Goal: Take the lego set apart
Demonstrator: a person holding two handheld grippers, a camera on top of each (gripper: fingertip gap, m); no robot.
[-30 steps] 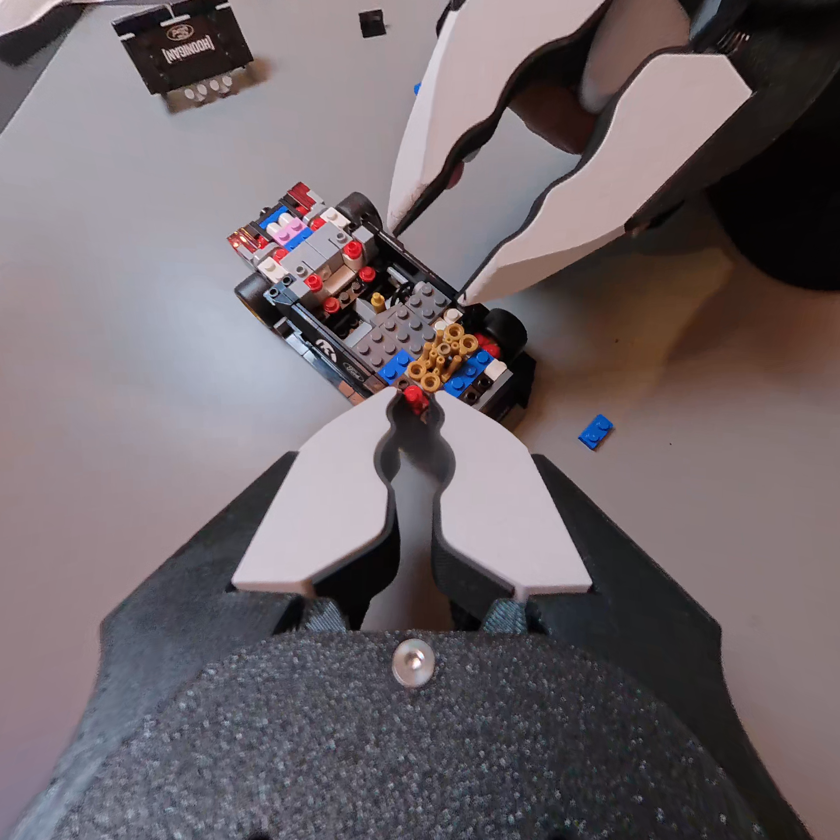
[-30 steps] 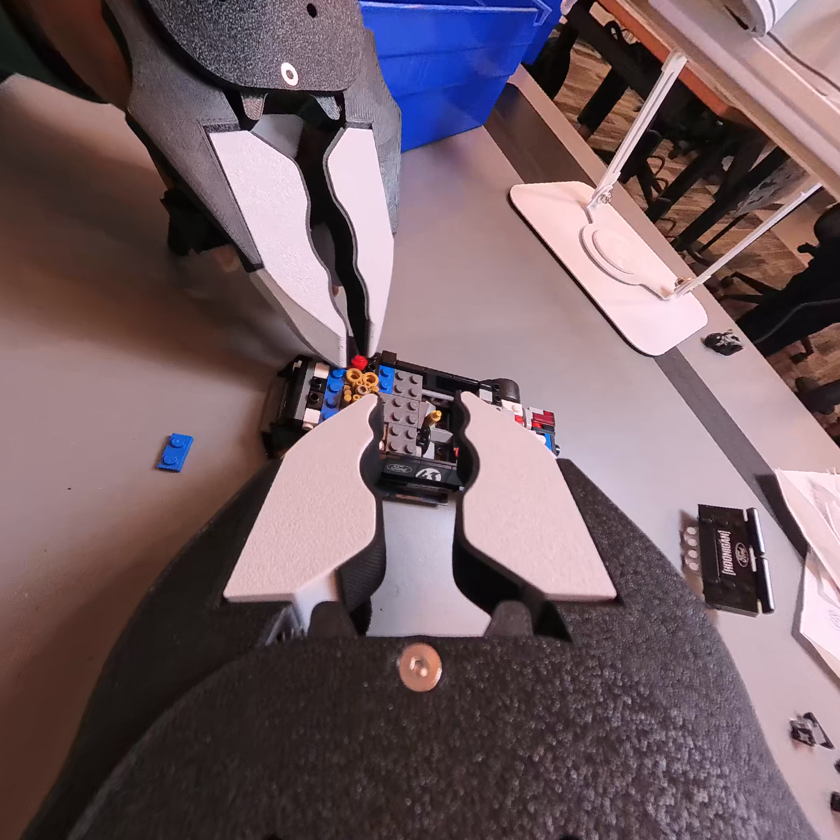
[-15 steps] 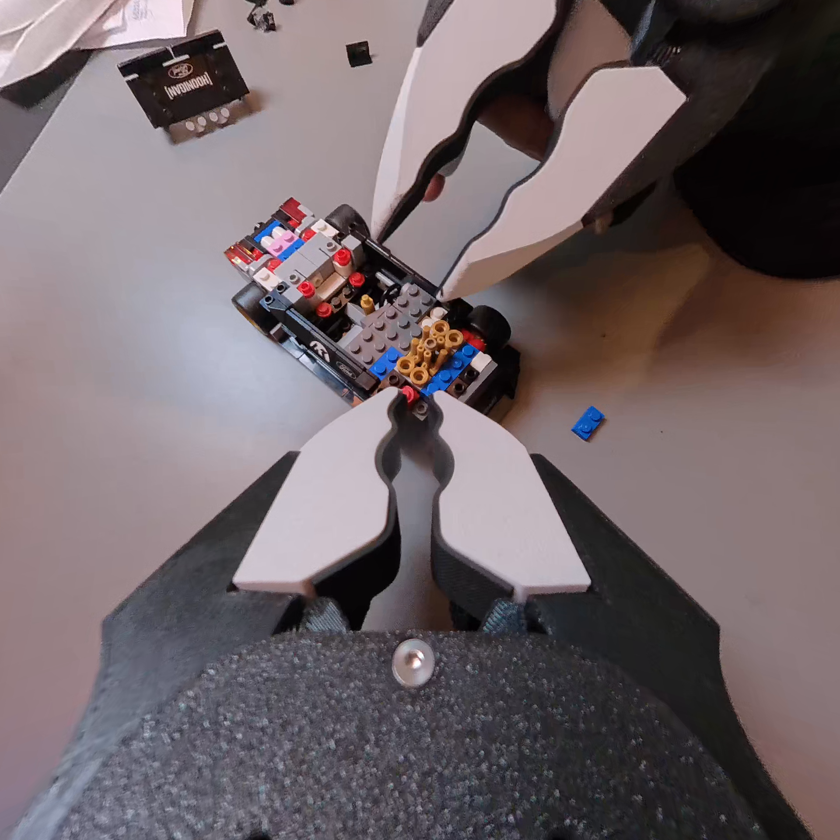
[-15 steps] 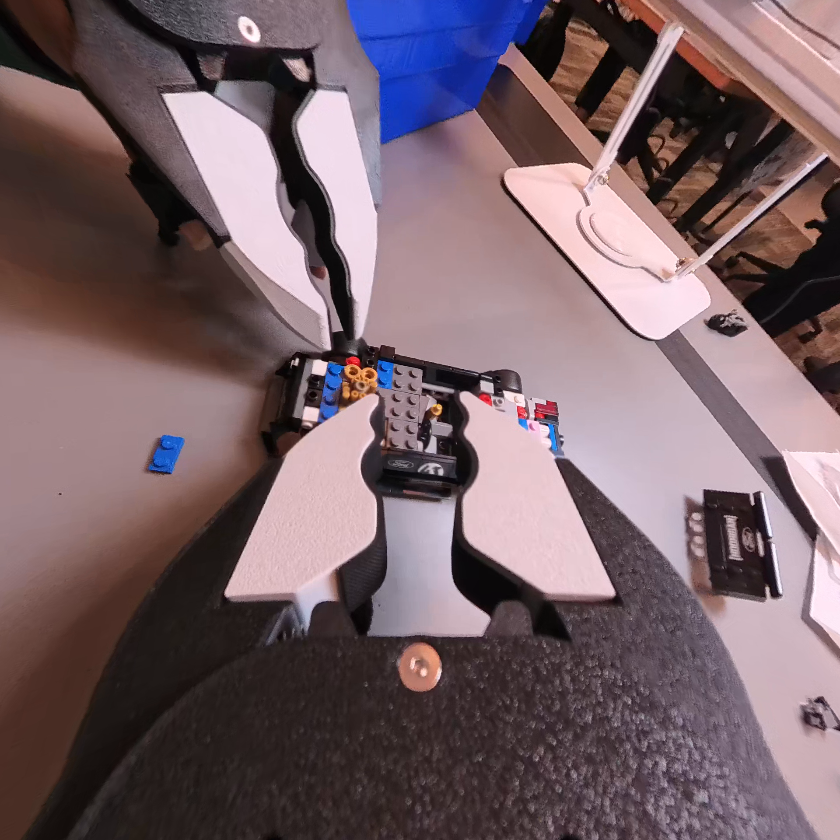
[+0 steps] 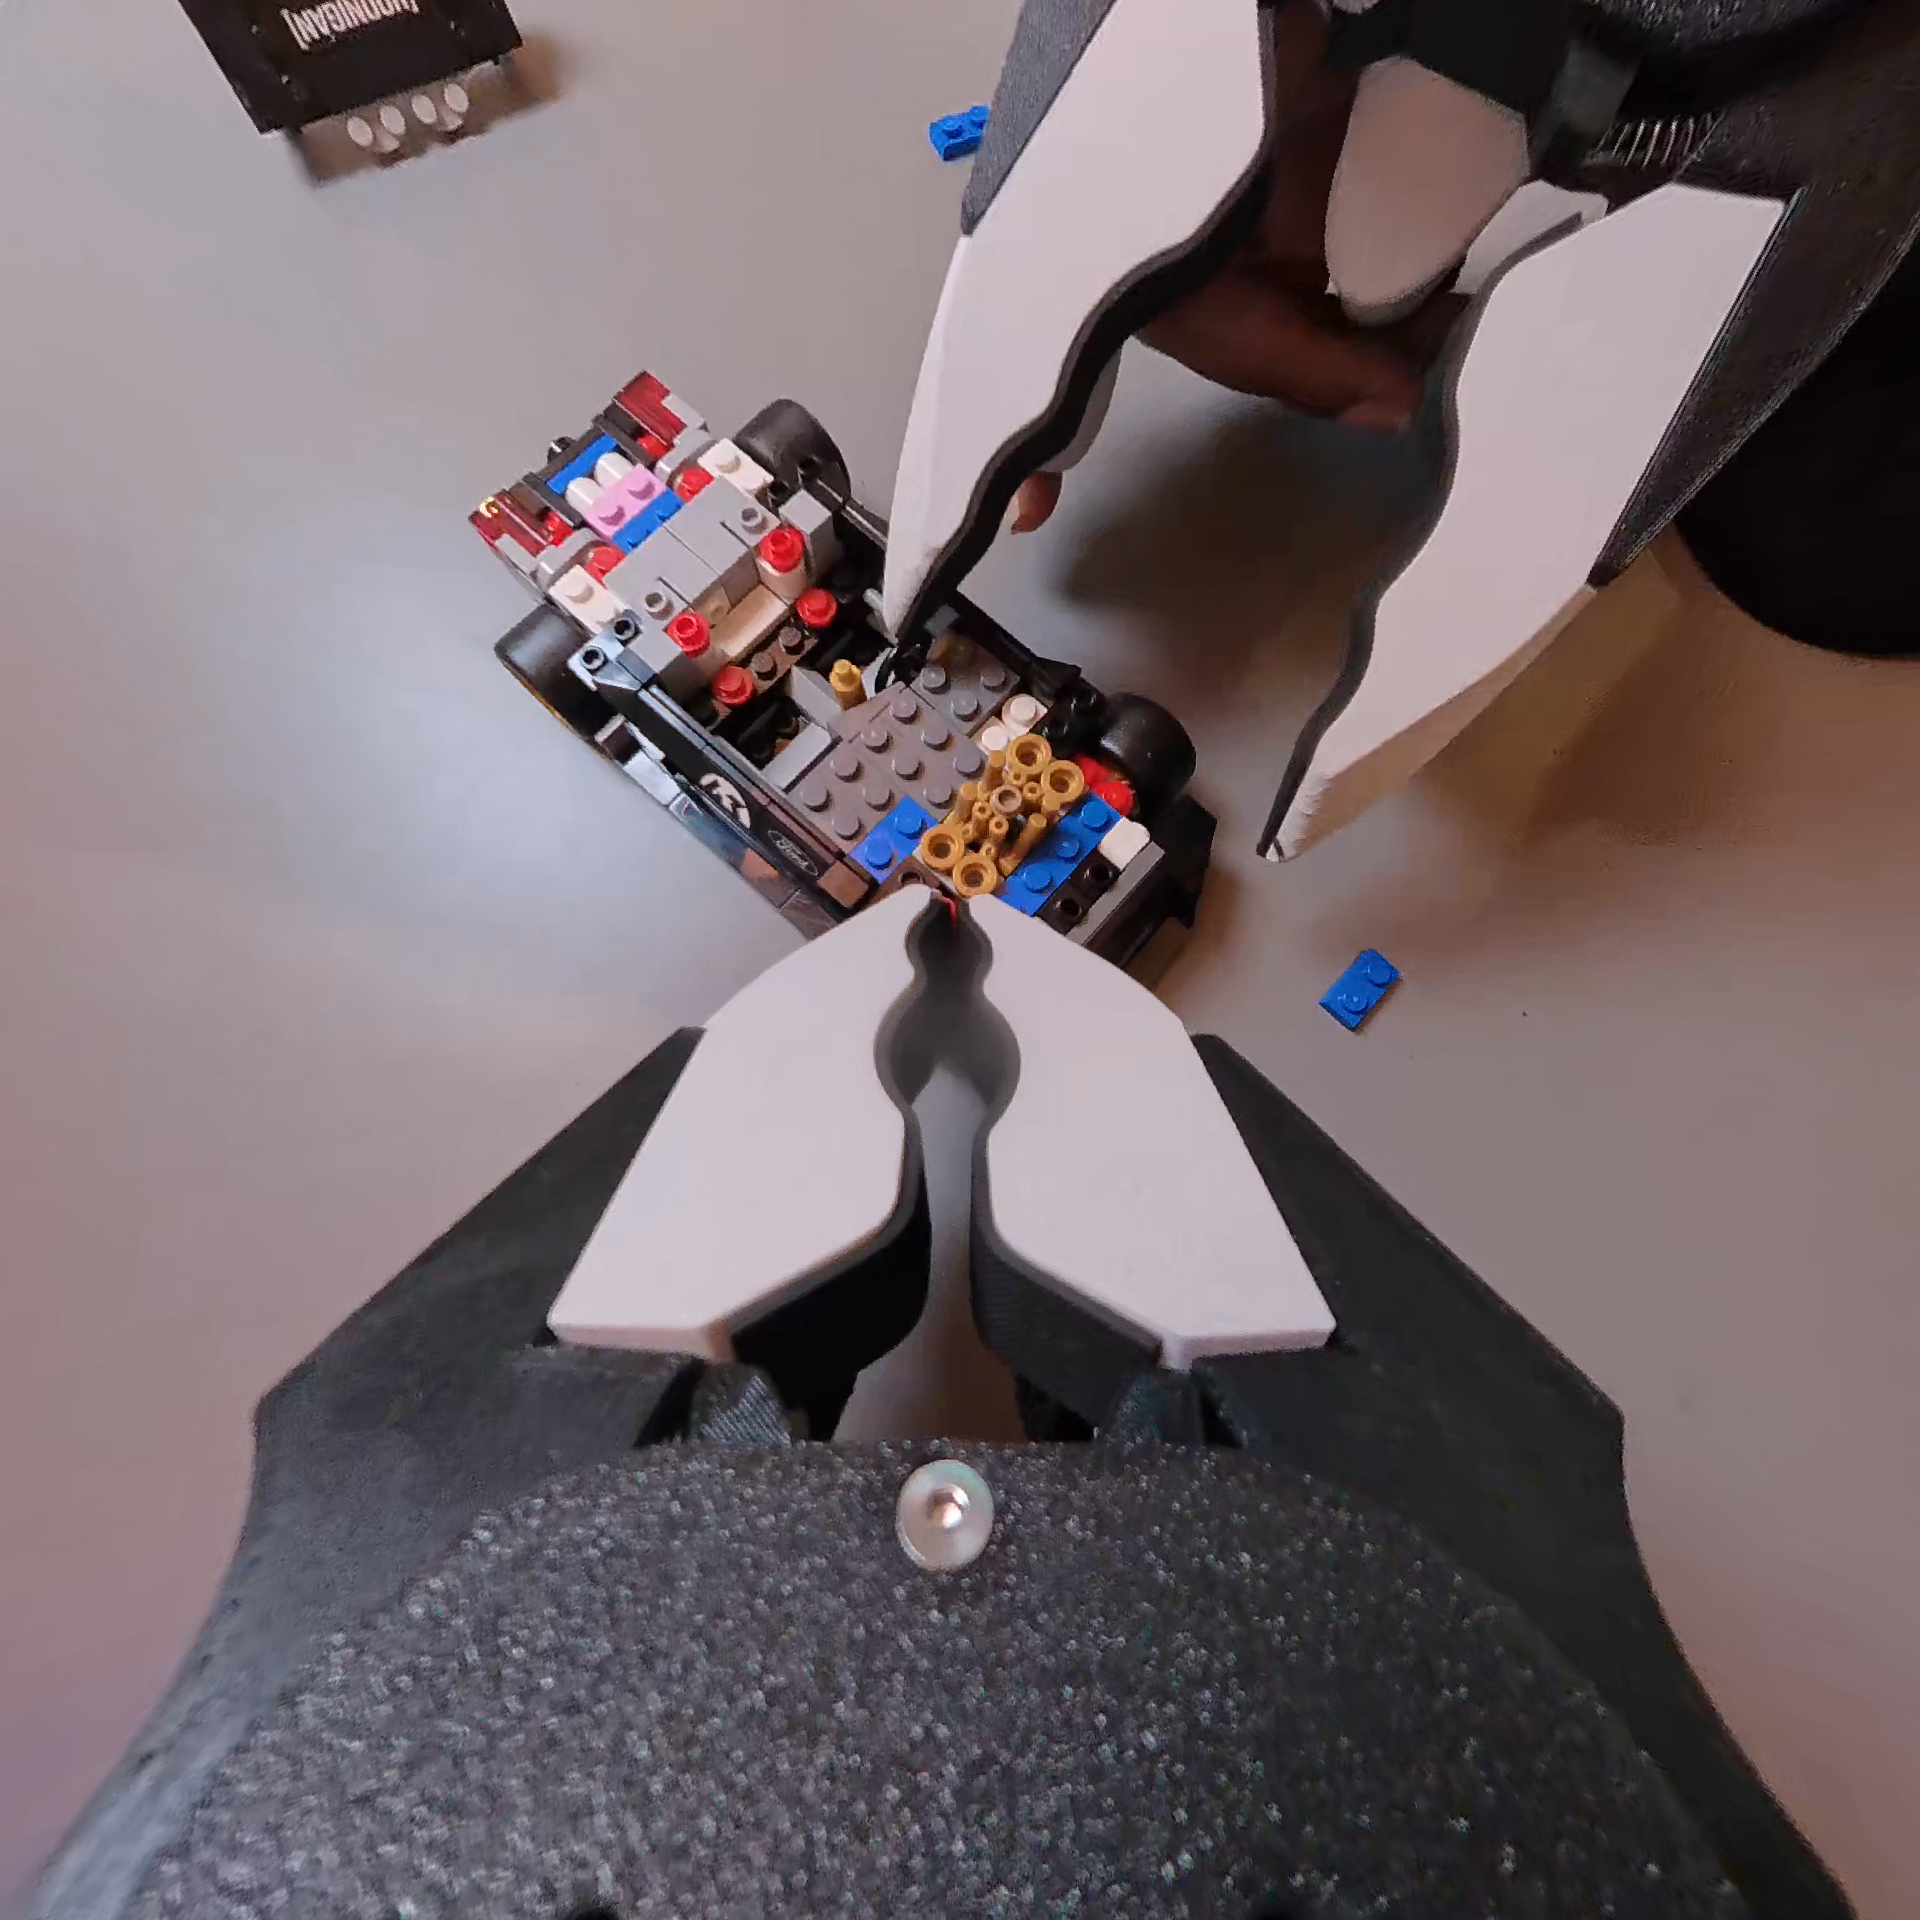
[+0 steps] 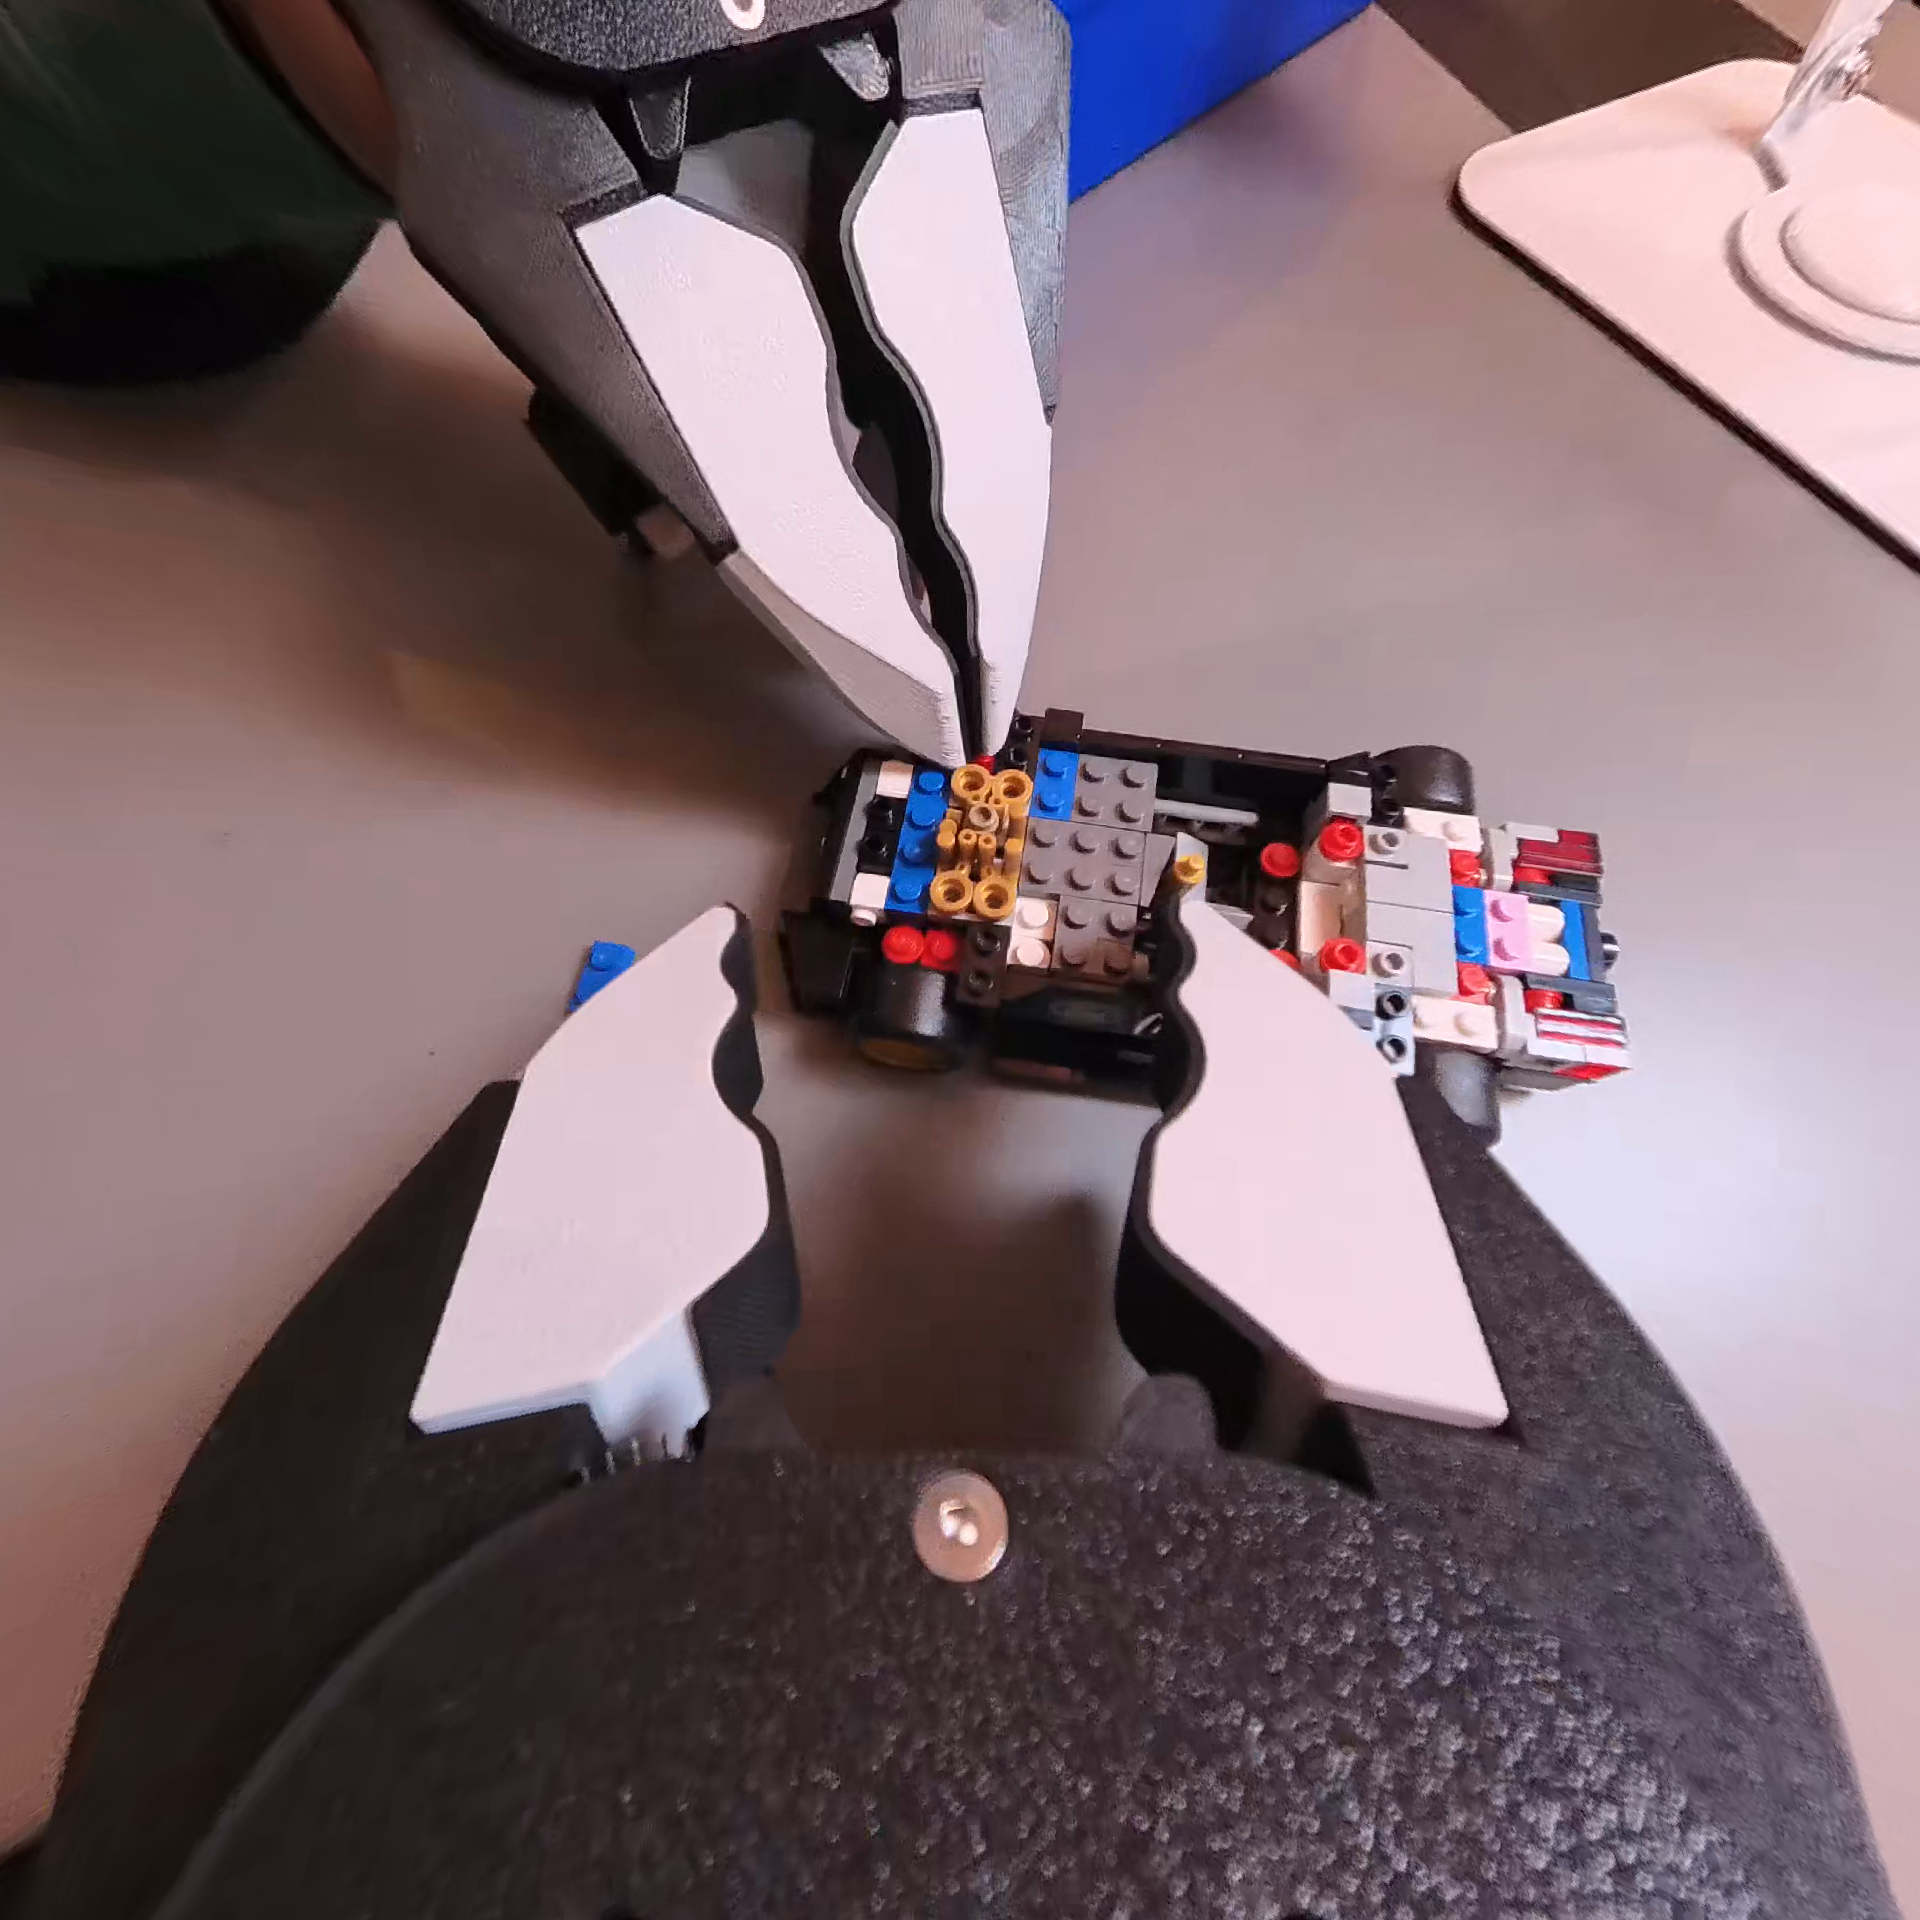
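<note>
Grey tabletop [image 5: 312, 935], lego car [image 6: 1143, 883] at centre with roof off: left gripper [image 5: 943, 912] nipped nearly closed on a small red stud [image 6: 982, 762] at the car's edge, apparently to pluck it, right gripper [image 6: 956, 925] spread wide astride the body, probably bracing it.

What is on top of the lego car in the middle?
On the lego car sit gold round pieces beside grey studded plates. The left tool pinches a tiny red piece, mostly hidden.
</note>
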